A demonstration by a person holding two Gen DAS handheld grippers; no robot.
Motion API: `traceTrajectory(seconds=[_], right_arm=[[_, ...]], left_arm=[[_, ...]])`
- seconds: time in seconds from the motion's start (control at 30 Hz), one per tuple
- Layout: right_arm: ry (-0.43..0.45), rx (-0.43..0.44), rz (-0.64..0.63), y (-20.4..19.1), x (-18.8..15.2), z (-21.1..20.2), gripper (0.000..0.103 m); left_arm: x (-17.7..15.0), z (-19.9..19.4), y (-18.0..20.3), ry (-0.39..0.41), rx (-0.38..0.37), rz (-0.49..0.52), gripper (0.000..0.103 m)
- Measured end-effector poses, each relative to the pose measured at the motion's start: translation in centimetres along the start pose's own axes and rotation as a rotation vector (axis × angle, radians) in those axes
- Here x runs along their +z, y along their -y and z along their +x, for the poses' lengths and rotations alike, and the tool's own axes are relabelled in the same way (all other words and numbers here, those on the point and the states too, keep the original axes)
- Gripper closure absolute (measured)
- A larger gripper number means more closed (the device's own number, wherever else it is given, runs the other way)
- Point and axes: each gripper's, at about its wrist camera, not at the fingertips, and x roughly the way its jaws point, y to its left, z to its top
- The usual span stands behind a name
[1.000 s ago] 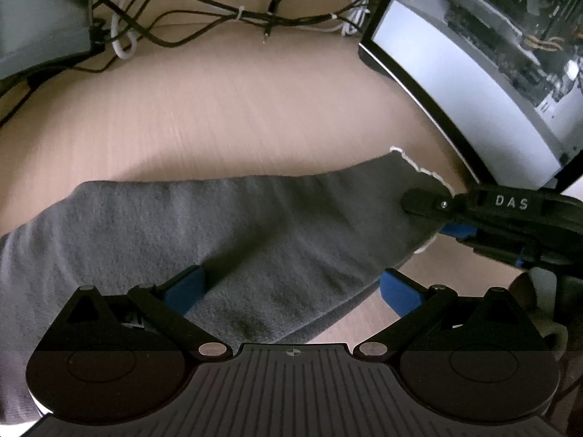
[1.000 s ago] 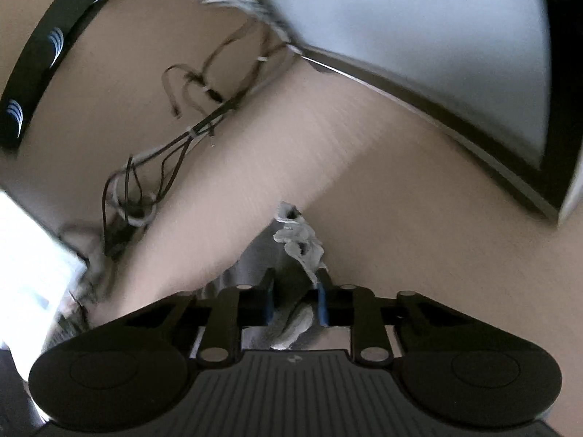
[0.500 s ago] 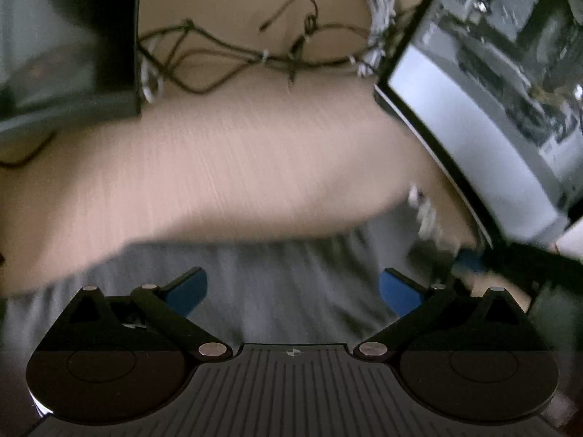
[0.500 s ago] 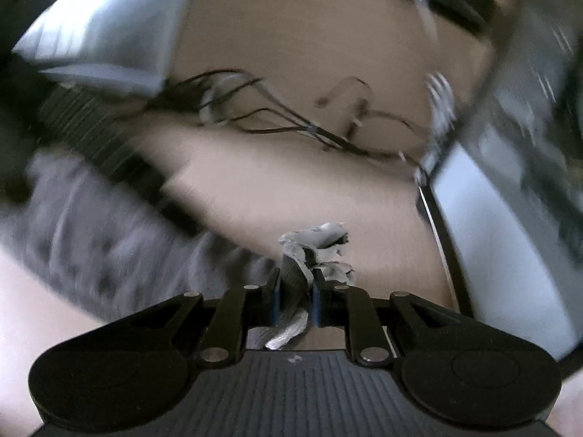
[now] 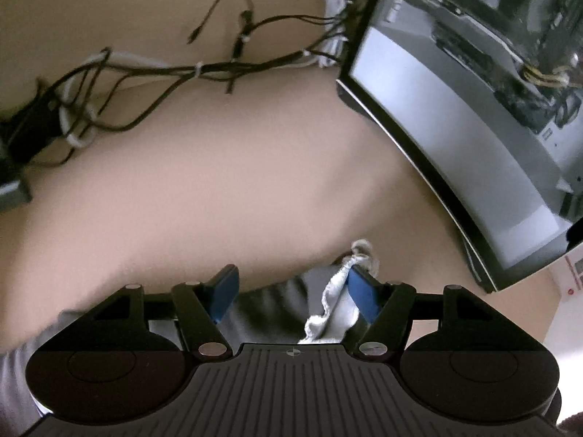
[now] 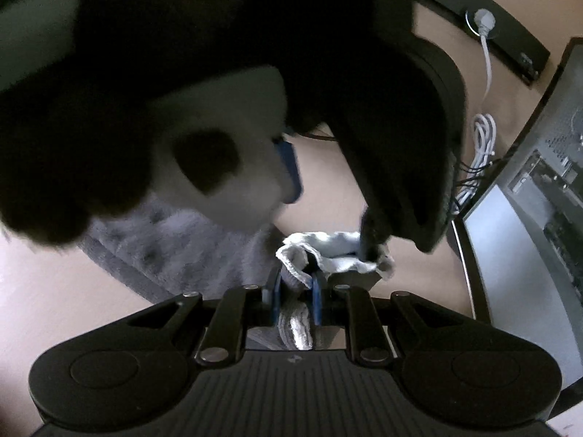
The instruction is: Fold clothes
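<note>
Left wrist view. Left hand-held gripper (image 5: 291,293): blue pads with a grey garment (image 5: 269,306) bunched between them; the jaws have just been closing on it, and the white frilled hem (image 5: 328,302) lies against the right-hand pad. The left-hand pad seems to touch the cloth's edge, but whether both pads press I cannot tell. Garment: soft, fleecy knit, dark grey outside, paler at the hem, gathered in loose ribs. Counter (image 5: 218,182): smooth, pale beige, matt. Cables (image 5: 182,69): thin, black and white, tied in a bundle near the far edge. Monitor (image 5: 455,116): dark curved frame, glossy screen, at right.

Right wrist view. Right hand-held gripper (image 6: 295,296): pads drawn close together, clamped on a fold of the garment's hem (image 6: 298,273). The left hand-held gripper's dark body looms close above, one blue pad (image 6: 289,171) showing, blurred. The rest of the garment (image 6: 164,240) trails to the left on the counter, nappy and crumpled.

Step in hand, as judged: both grippers taking the same hem end, to carry it over the trailing cloth. Done well: seat the left grip fully on the hem before lifting, keep the two grips level and apart enough to hold the edge taut, clear the monitor, and lay the edge square.
</note>
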Motion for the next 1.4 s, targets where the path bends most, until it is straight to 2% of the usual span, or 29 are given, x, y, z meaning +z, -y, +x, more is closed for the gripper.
traceTrajectory(seconds=[0.1,0.17,0.23,0.3,0.37,0.43,0.5,0.53,0.6,0.67,0.73,0.87,0.93,1.0,1.13,1.2,1.37,1.4], right_arm=[[-0.003,0.033,0.033,0.6,0.1,0.0,0.087],[0.000,0.043,0.030,0.6,0.0,-0.1,0.087],[0.001,0.075,0.039,0.5,-0.1,-0.2,0.087],[0.001,0.099,0.026,0.0,-0.1,-0.3,0.087],[0.000,0.109,0.003,-0.7,-0.2,-0.2,0.087],[0.000,0.111,-0.001,-0.8,-0.2,-0.1,0.087],[0.001,0.115,0.023,-0.4,-0.2,-0.2,0.087],[0.003,0.118,0.040,-0.1,-0.2,-0.2,0.087],[0.003,0.136,0.085,0.6,-0.3,-0.4,0.086],[0.001,0.162,0.154,1.6,-0.3,-0.8,0.080],[0.010,0.199,0.244,3.1,-0.4,-1.9,0.063],[0.020,0.271,0.495,7.7,-1.7,-4.6,0.060],[0.012,0.253,0.638,9.6,-2.6,-4.5,0.060],[-0.021,0.190,0.725,10.6,-3.3,-3.2,0.060],[-0.090,0.026,0.797,10.3,-3.9,-1.1,0.060],[-0.102,-0.025,0.820,10.7,-4.5,-1.0,0.060],[-0.146,0.036,0.939,11.4,-7.0,0.2,0.063],[-0.141,0.063,0.958,11.1,-7.3,0.2,0.074]], left_arm=[[0.1,0.6,0.2,-0.007,0.039,0.016,0.033],[0.4,-1.0,-0.8,0.021,-0.019,-0.050,0.034],[1.1,-3.1,-1.4,0.080,-0.047,-0.086,0.031],[1.7,-3.9,-1.1,0.099,-0.053,-0.061,0.023],[1.6,-2.9,-0.2,0.073,-0.040,0.011,0.022],[0.8,-1.3,0.3,0.032,-0.011,0.045,0.025],[-0.2,-0.5,-0.7,-0.007,-0.007,0.012,0.038],[-0.6,-0.3,-1.2,-0.016,-0.002,0.000,0.040],[-1.5,-0.1,-2.3,-0.020,0.030,0.005,0.039],[-2.4,0.2,-3.2,-0.031,0.066,0.012,0.040],[-3.3,0.7,-4.1,-0.047,0.093,0.008,0.040],[-4.2,0.5,-5.0,-0.024,0.084,0.000,0.039],[-4.5,0.3,-5.0,-0.018,0.086,0.004,0.039],[-4.6,0.3,-5.1,-0.012,0.083,0.002,0.039],[-4.5,0.3,-5.0,-0.012,0.079,-0.003,0.038],[-4.5,0.3,-5.1,-0.013,0.073,-0.010,0.038],[-4.5,0.2,-5.1,-0.010,0.068,-0.014,0.035],[-4.6,0.2,-5.1,-0.010,0.066,-0.015,0.035]])
